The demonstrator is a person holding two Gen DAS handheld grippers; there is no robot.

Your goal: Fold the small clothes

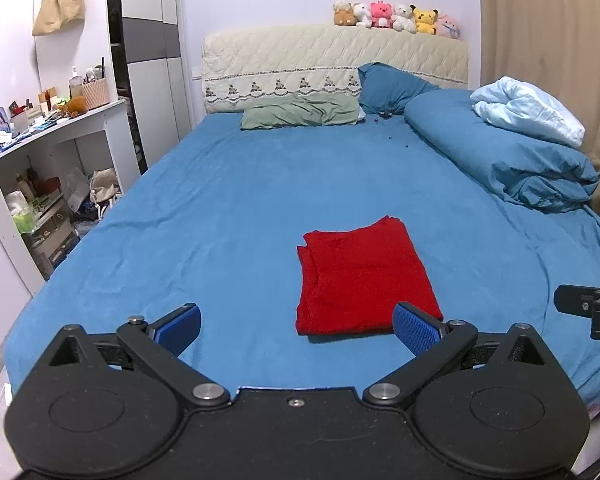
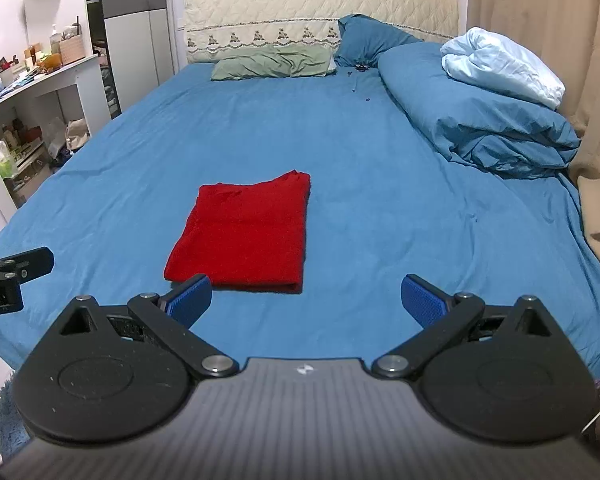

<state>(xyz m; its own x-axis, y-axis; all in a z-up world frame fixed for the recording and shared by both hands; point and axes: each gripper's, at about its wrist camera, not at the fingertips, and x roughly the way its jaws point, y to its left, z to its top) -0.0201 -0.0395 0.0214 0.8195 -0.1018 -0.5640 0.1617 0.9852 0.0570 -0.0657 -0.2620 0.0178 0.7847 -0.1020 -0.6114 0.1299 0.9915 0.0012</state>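
Left wrist view shows the red garment (image 1: 364,280) folded into a neat rectangle, lying flat on the blue bed sheet (image 1: 220,200) near the foot of the bed. Both the left tongs (image 1: 296,326) and right tongs (image 2: 306,300) hang above the sheet, spread wide and empty. A rolled blue duvet (image 1: 500,152) lies along the bed's right side.

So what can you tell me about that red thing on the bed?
The red cloth is bright red, soft and a bit fuzzy looking. It lies flat on the blue bedsheet, folded into a neat rectangle, with layered edges showing along one side. Nothing holds it: the left gripper and right gripper are both open, just in front of it. What kind of garment it is, I cannot tell.
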